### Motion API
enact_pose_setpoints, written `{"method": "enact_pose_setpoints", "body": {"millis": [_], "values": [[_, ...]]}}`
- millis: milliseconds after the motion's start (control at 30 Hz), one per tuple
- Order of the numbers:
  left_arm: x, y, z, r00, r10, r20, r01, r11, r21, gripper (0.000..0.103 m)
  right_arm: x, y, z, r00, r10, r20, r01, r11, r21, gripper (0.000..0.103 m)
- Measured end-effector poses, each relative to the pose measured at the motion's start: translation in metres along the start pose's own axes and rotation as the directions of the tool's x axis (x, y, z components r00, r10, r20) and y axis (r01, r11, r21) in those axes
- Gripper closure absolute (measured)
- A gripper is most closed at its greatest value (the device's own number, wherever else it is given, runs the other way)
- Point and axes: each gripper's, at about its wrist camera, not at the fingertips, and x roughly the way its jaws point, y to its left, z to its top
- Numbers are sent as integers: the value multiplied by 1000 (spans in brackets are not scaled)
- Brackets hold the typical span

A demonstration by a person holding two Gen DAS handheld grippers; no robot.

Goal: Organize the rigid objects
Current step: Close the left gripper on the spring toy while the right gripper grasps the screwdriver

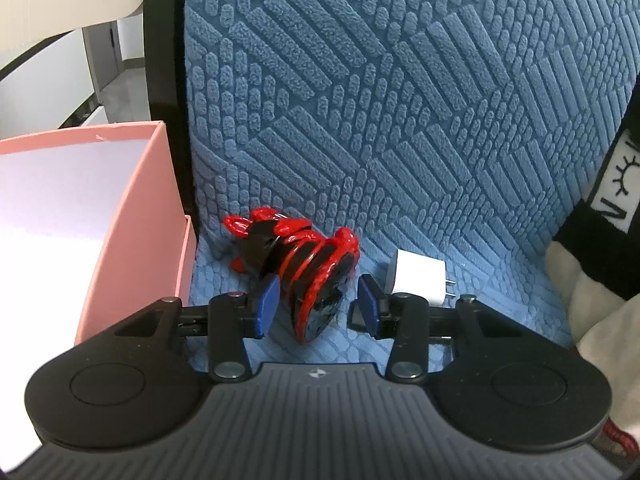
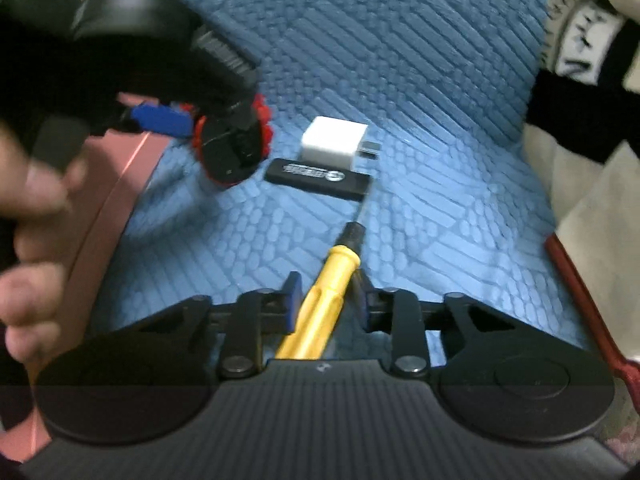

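Note:
A red-and-black striped toy [image 1: 316,264] lies tilted on the blue textured cloth [image 1: 400,120], right beside the pink box [image 1: 132,216]. My left gripper [image 1: 316,304] is shut on it, a blue pad on each side. The right wrist view shows the same grip [image 2: 208,120] on the toy [image 2: 228,156]. My right gripper [image 2: 328,300] is shut on the yellow handle of a screwdriver [image 2: 320,300], whose tip points toward a black USB stick [image 2: 320,178]. A white charger plug [image 2: 334,146] lies just behind the stick and shows again [image 1: 416,276] right of the toy.
The pink box's rim [image 2: 120,184] runs along the left, with a person's hand [image 2: 32,220] on the left gripper's handle. Beige-and-black fabric [image 1: 600,320] is bunched at the right edge of the cloth. A red-edged object [image 2: 580,300] lies at the lower right.

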Motion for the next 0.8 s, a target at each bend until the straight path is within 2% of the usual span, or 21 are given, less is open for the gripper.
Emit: {"method": "enact_pose_setpoints", "body": {"millis": [100,133,167,300,433,567,800], "values": [[2,0,-2,1000,4,-4,-4,1000,3,54,-2,-17,4,1000,-12,-12,13,998,65,80],[4,0,-2,1000,5,-3,-5,1000,2,64,-4,-23,5,1000,-10,-13,11,996,85,80],[5,0,-3,1000,5,-4,-5,1000,5,69,-5,-27,6,1000,-8,-14,9,995,101,80],[4,-4,-4,1000,8,17,-9,999,35,78,-8,-38,7,1000,-12,-14,14,991,130,80],[3,-4,-5,1000,-3,17,2,999,51,80,-9,-41,6,1000,-8,-21,11,991,135,80],[-1,-1,-10,1000,-17,6,16,999,46,80,-8,-36,7,999,-5,-32,7,998,69,80],[-24,-1,-25,999,-50,-2,50,996,69,81,-11,-39,5,1000,4,-29,-1,996,86,80]]}}
